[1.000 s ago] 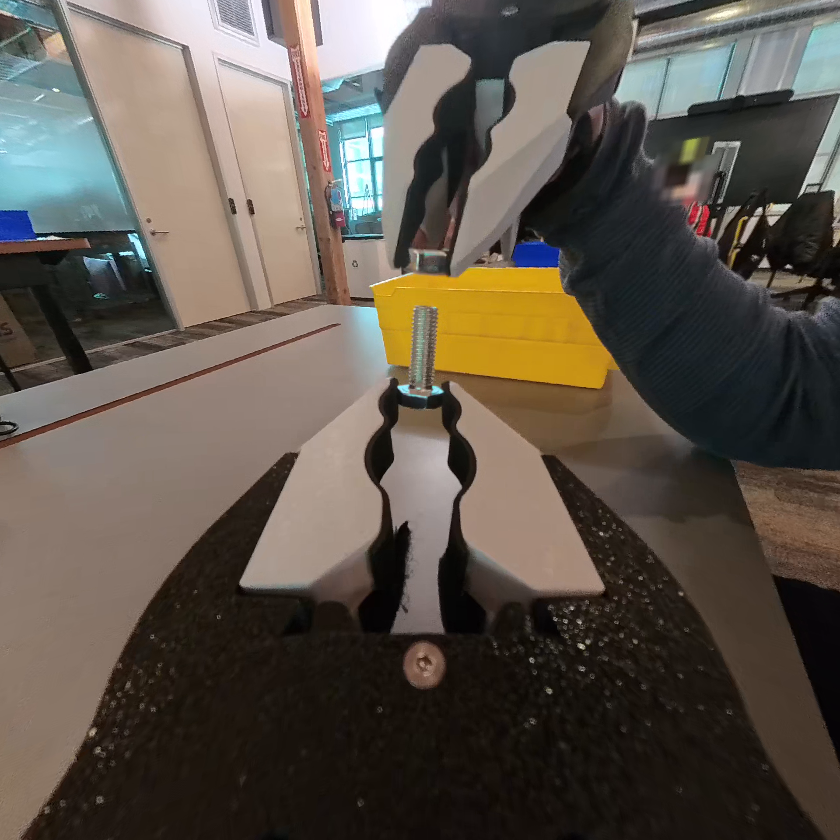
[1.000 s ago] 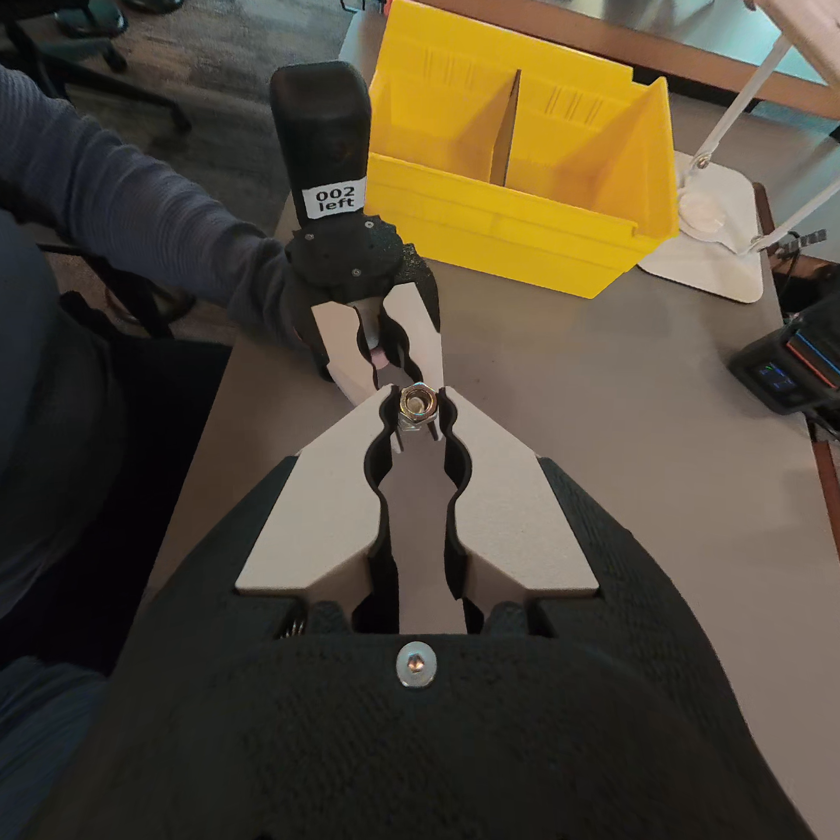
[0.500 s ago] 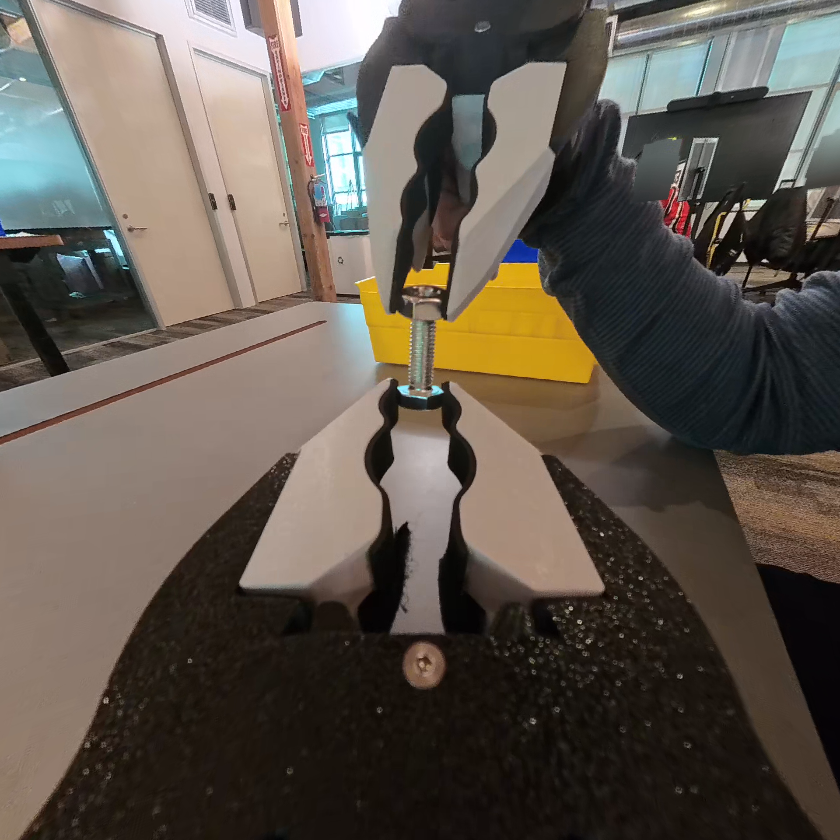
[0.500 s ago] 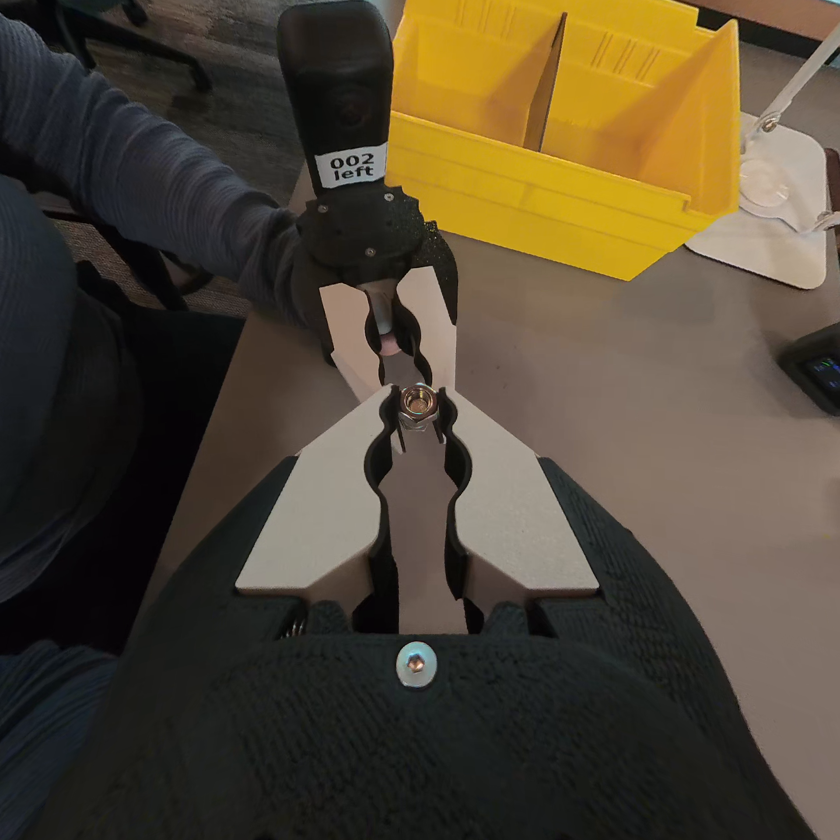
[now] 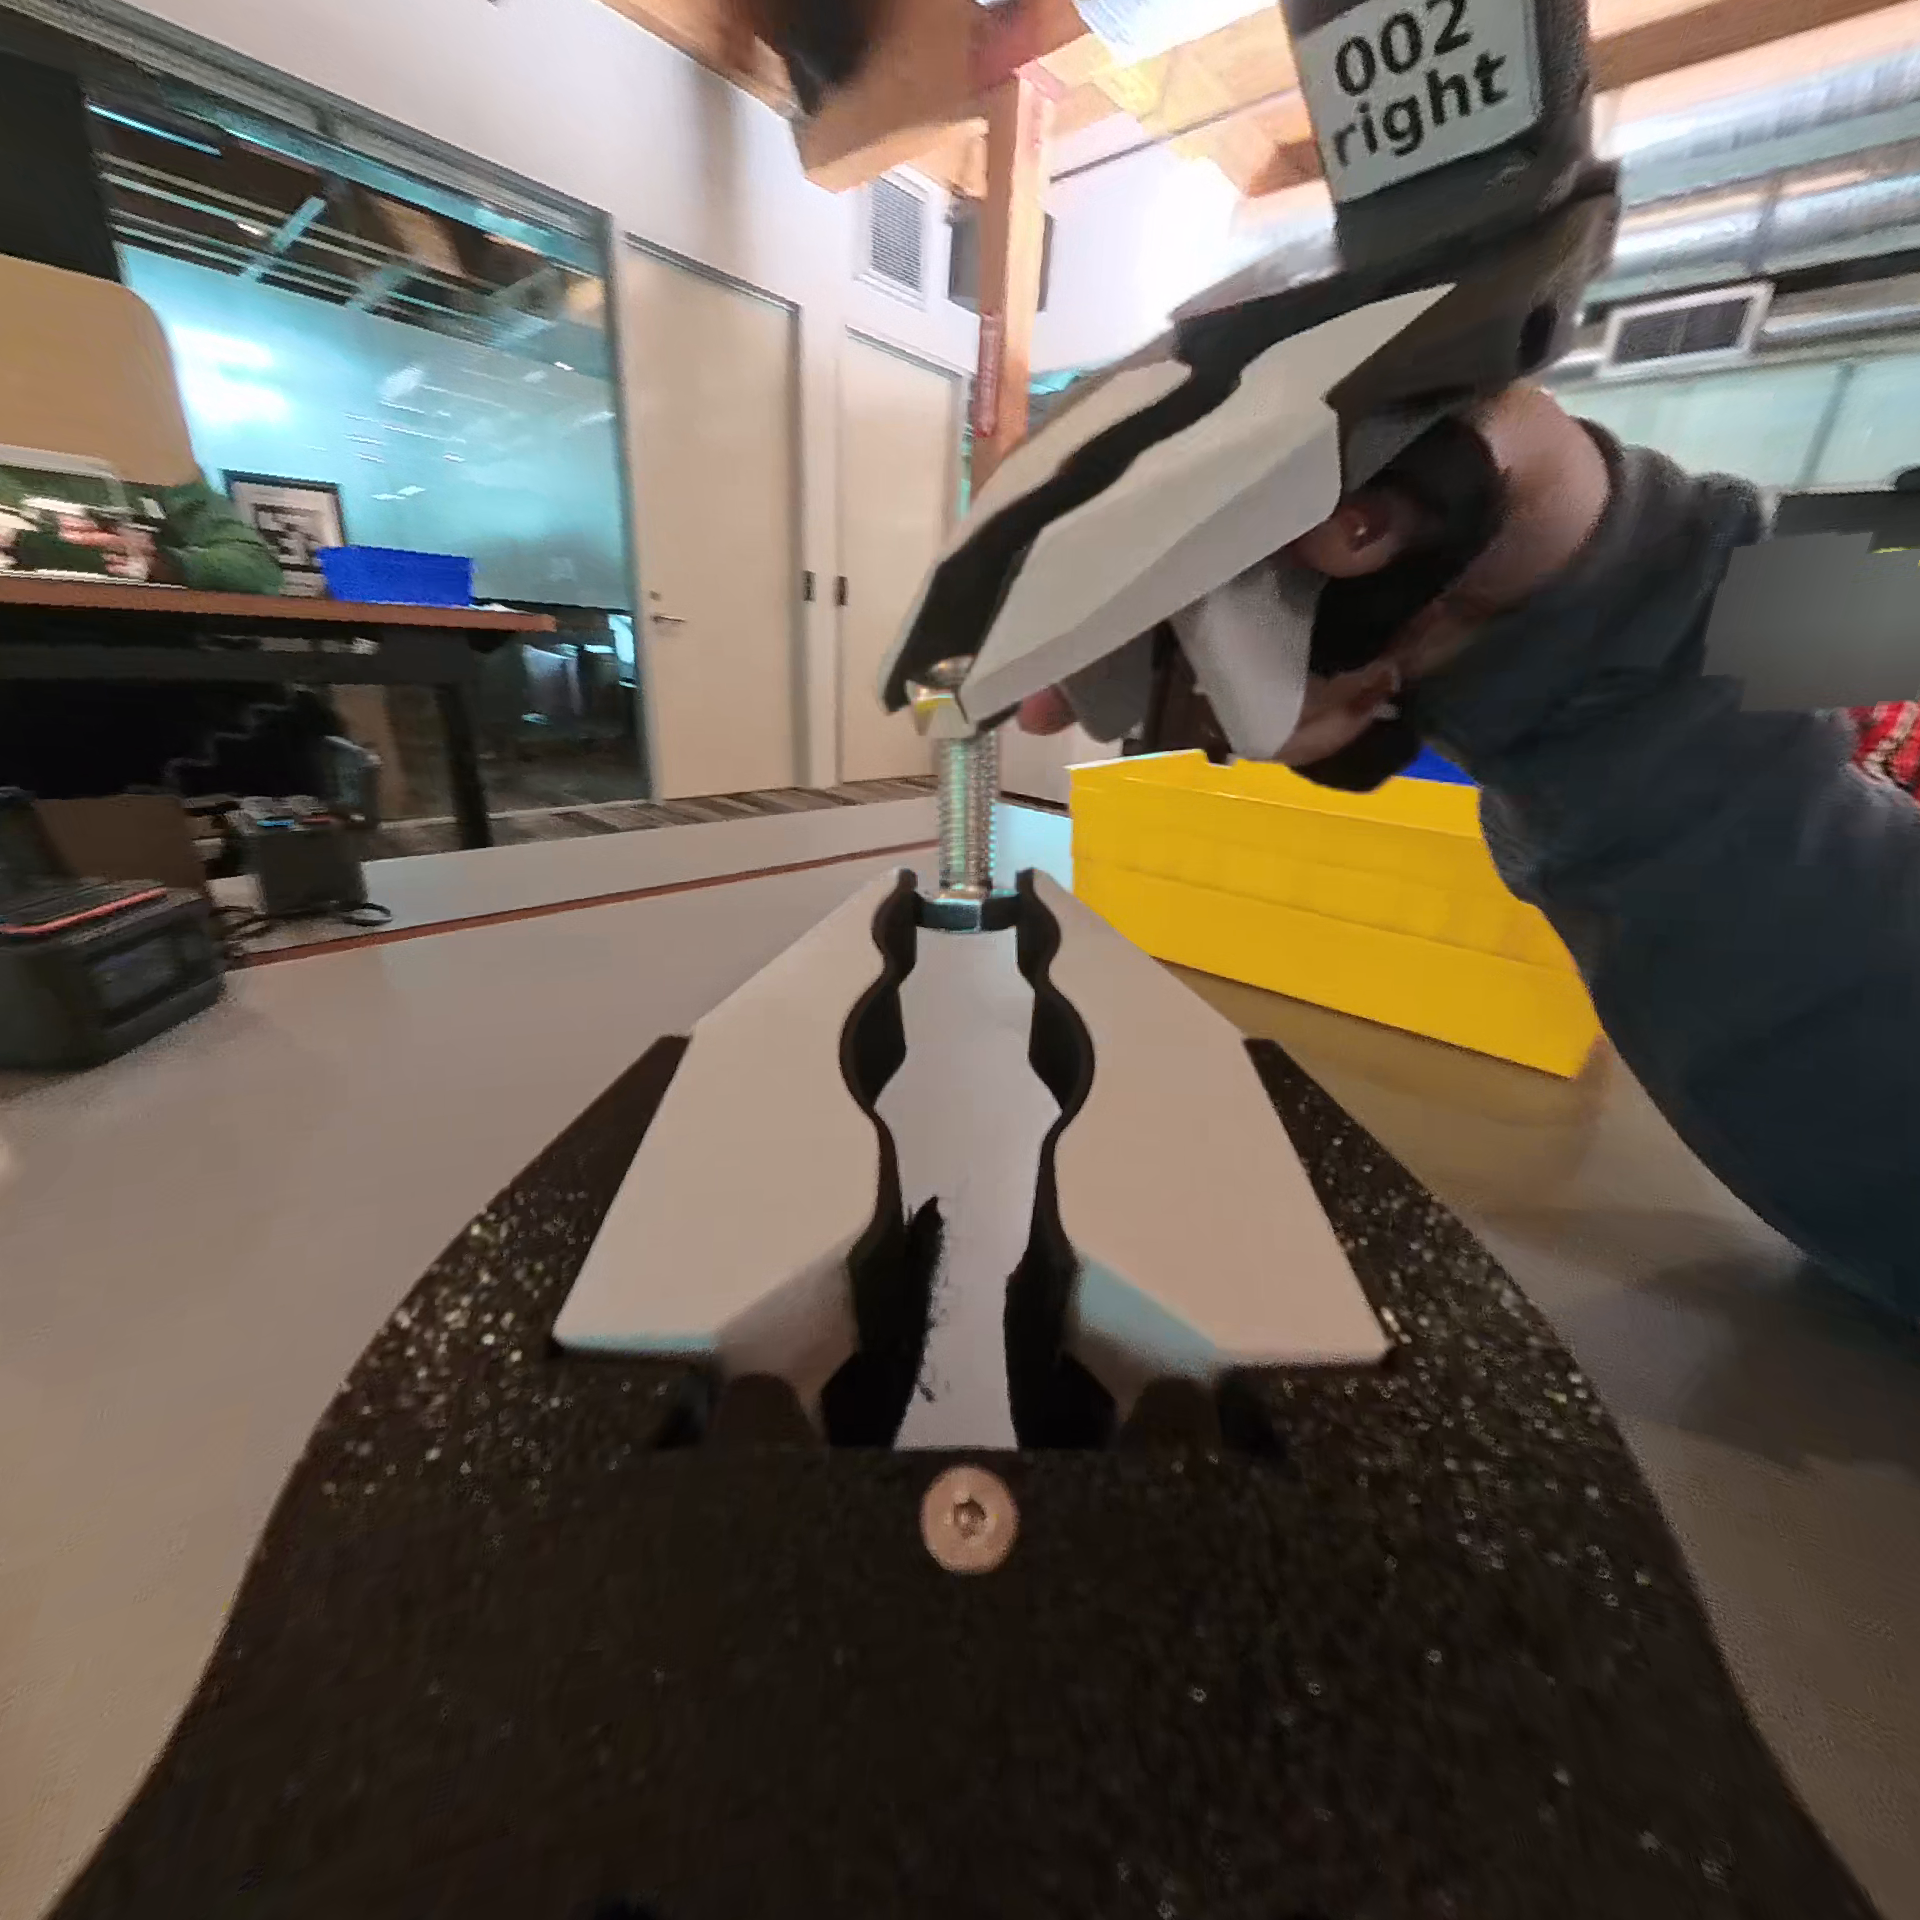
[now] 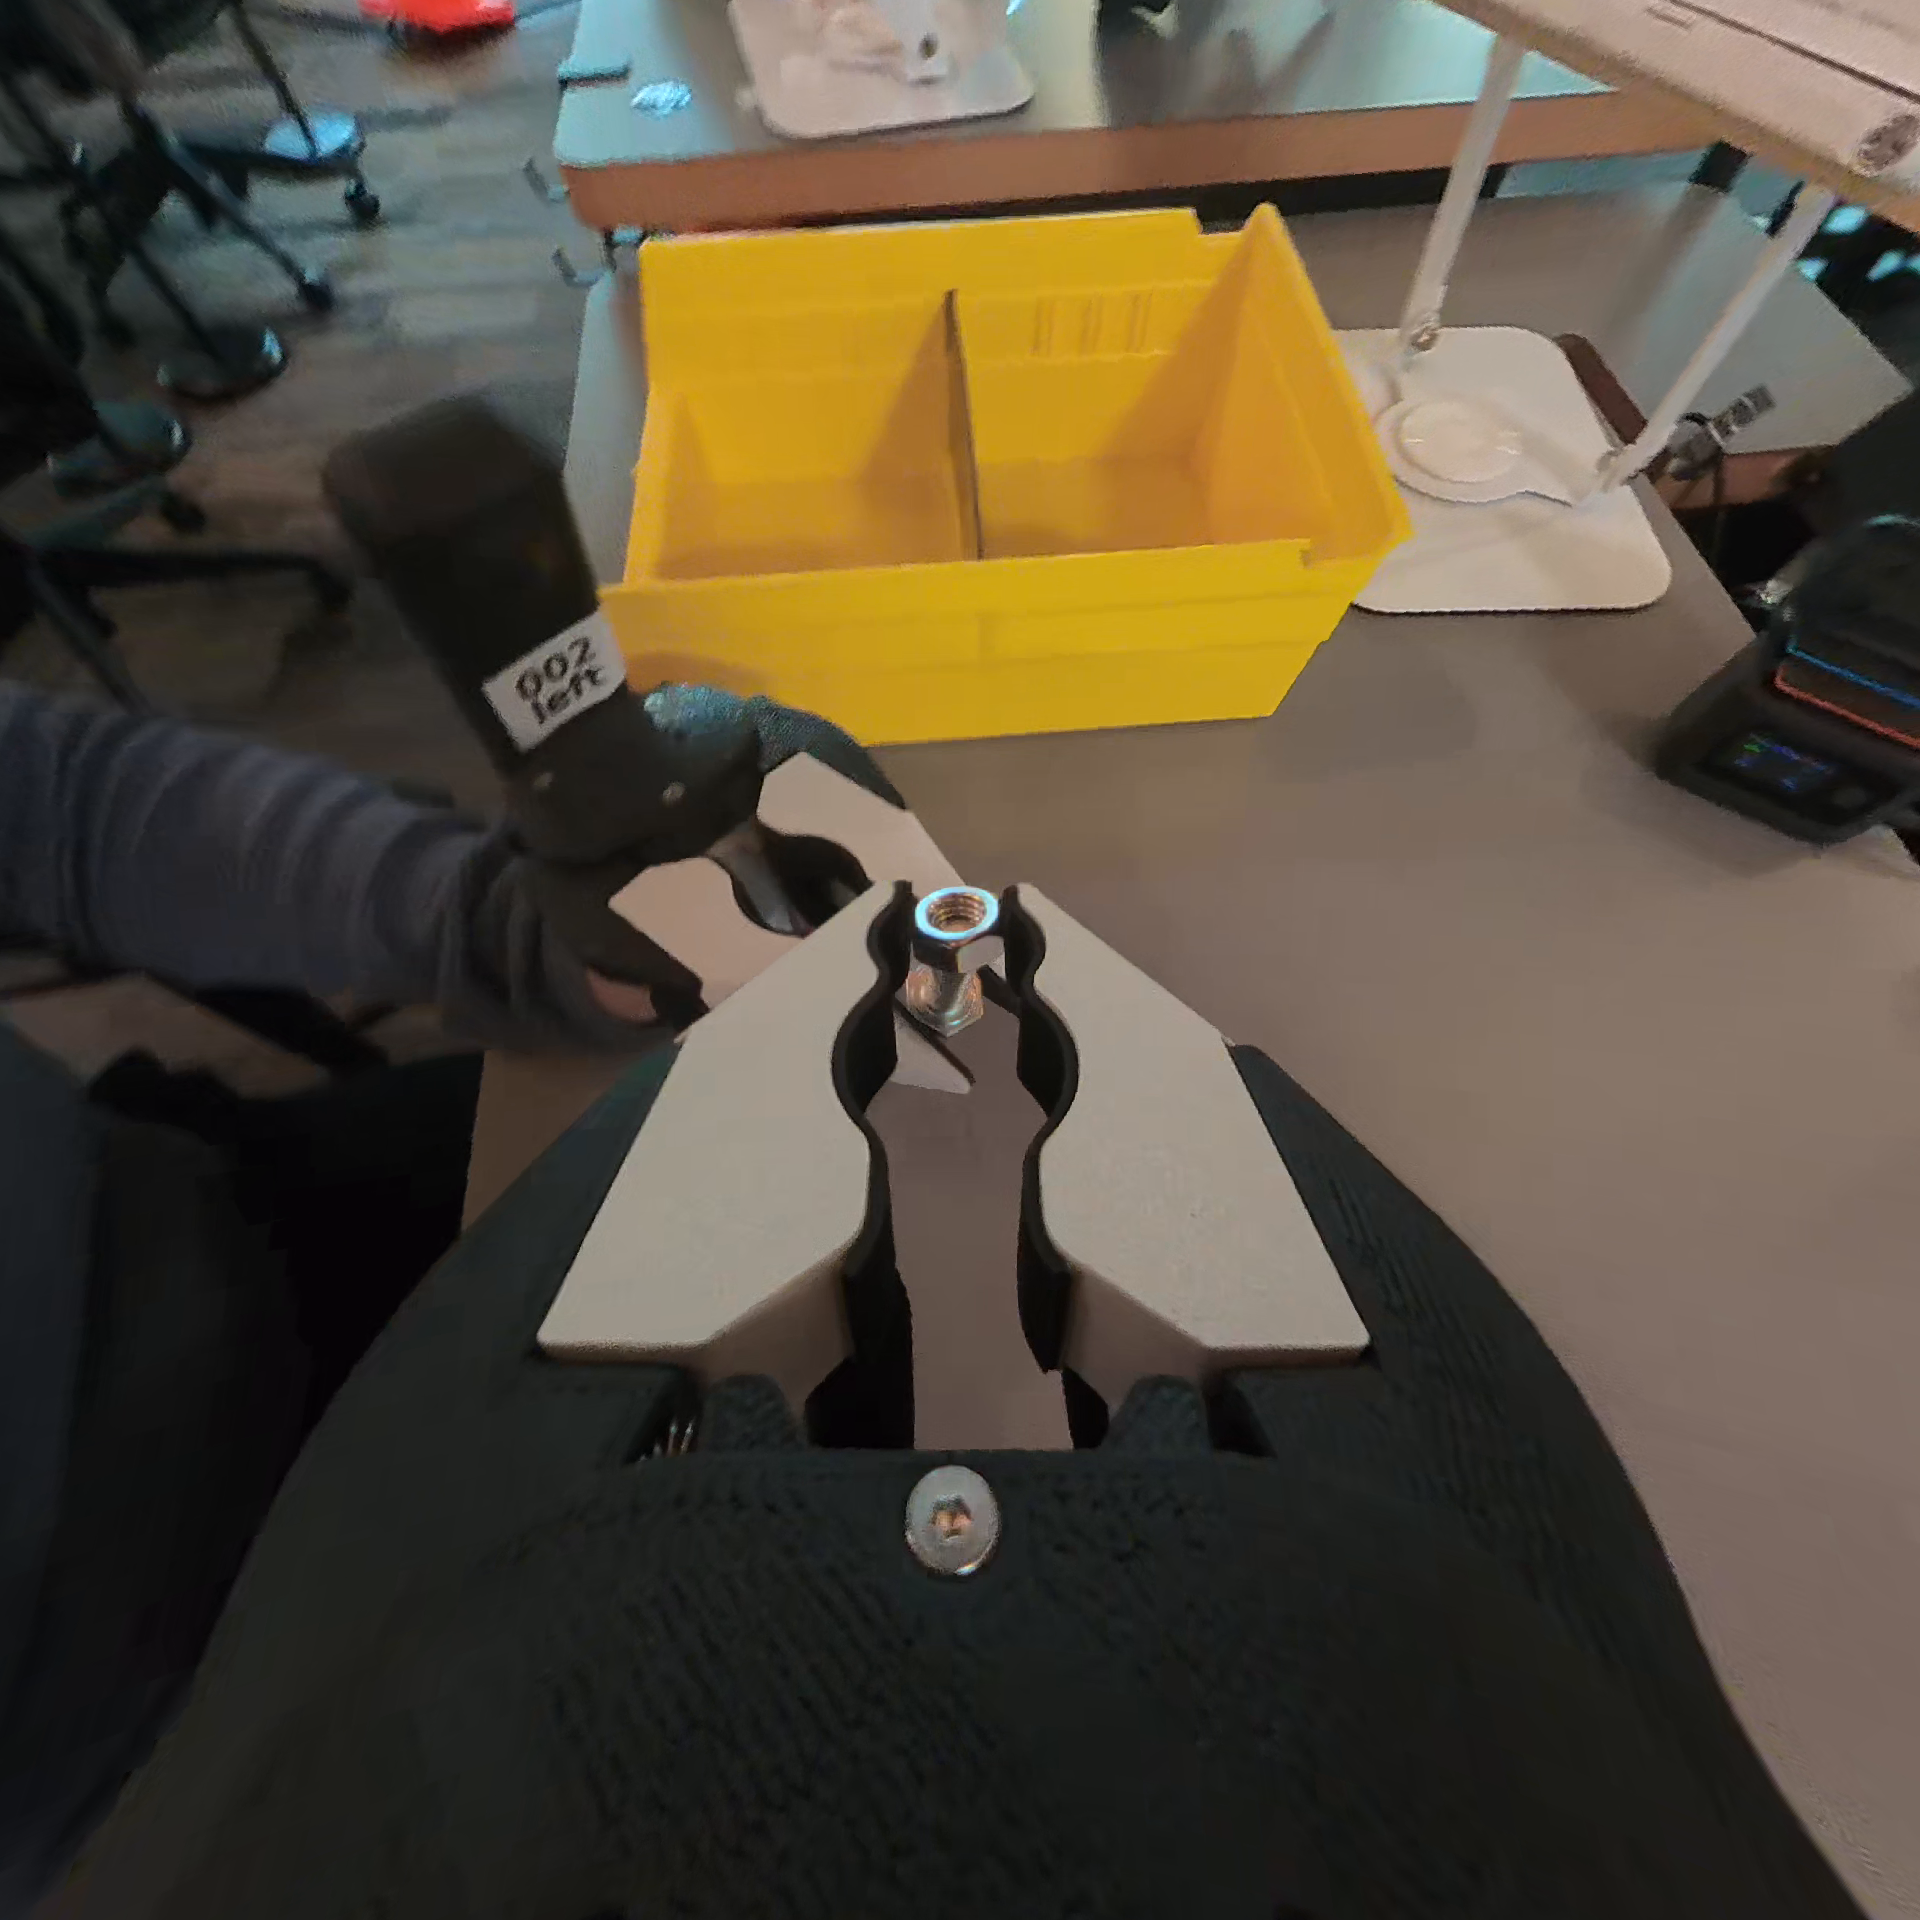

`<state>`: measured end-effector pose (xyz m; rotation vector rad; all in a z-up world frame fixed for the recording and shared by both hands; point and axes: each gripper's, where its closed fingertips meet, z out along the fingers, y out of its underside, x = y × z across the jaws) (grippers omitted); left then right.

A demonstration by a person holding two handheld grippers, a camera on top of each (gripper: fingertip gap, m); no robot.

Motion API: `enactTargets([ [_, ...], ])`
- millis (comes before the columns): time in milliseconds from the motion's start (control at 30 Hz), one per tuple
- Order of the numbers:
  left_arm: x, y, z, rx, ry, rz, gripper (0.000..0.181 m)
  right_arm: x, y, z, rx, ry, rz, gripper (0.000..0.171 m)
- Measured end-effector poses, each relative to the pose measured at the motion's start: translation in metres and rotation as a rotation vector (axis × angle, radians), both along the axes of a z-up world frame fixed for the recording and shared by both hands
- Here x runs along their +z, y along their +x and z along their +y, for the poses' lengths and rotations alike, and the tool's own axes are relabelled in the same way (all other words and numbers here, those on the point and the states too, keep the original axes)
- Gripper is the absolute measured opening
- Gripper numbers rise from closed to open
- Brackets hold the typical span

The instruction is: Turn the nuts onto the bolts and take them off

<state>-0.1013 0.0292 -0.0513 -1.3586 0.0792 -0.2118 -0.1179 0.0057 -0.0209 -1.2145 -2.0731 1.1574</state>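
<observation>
Nut [image 6: 956, 923] is seated on the tip of the bolt [image 5: 966, 805], pinched between the tips of the right gripper [image 6: 954, 925]; a second earlier it was held clear above the thread, and half a second earlier it was just touching the tip. Since then the right gripper has been swung round: in the left wrist view it [image 5: 940, 696] is now seen leaning in from the upper right, where before it hung nearly straight down. That swing is read as a first turn of threading, so the putting-on half of the task is judged begun, the taking-off half not reached. Bolt is held upright, head down, its hex head clamped in the tips of the left gripper [image 5: 966, 912] low over the grey table [image 5: 416, 1039]. Both views have shifted along with the swing, and the yellow bin [image 6: 987, 623], behind on the table, is now seen more fully, with its divider; both compartments look bare. Not to be made out: whether the threads have caught or the nut merely sits on top, since the thread tip is hidden inside the nut. Nut is half covered by a finger in the left view. Motion blur softens the right gripper there. Bolt shaft is mostly hidden under the nut in the right view.
</observation>
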Motion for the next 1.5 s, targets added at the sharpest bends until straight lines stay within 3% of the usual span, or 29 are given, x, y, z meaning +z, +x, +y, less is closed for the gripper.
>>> enactTargets([
  [433,0.001,-0.003,-0.002,0.024,0.01,0.012,0.017,-0.007,-0.01,-0.01,0.005,-0.042,-0.019,0.01],
  [533,0.002,-0.005,-0.003,0.019,0.018,-0.01,0.017,0.002,-0.01,-0.007,0.033,-0.043,0.046,0.001],
  [700,0.0,-0.007,0.0,0.014,0.0,-0.03,0.017,0.023,-0.005,0.006,0.049,-0.12,0.146,0.0],
  [833,-0.003,-0.013,0.003,0.035,-0.016,-0.036,0.017,0.03,-0.008,0.025,-0.019,-0.092,0.208,0.004],
  [1000,-0.006,-0.023,0.007,0.063,-0.036,-0.067,0.017,0.038,-0.028,0.061,-0.261,-0.073,0.395,0.007],
  [1067,-0.005,-0.024,0.006,0.068,-0.023,-0.061,0.017,0.028,-0.032,0.07,-0.341,-0.108,0.473,0.01],
  [1167,-0.002,-0.023,0.003,0.072,-0.006,-0.05,0.017,-0.015,-0.027,0.064,-0.317,-0.079,0.497,0.013],
  [1333,0.004,-0.027,-0.003,0.117,0.034,-0.03,0.017,-0.086,-0.002,0.034,-0.087,-0.081,0.205,0.021],
  [1500,0.018,-0.049,-0.019,0.286,0.129,-0.013,0.017,-0.11,-0.005,0.031,-0.111,-0.023,0.134,0.025],
])
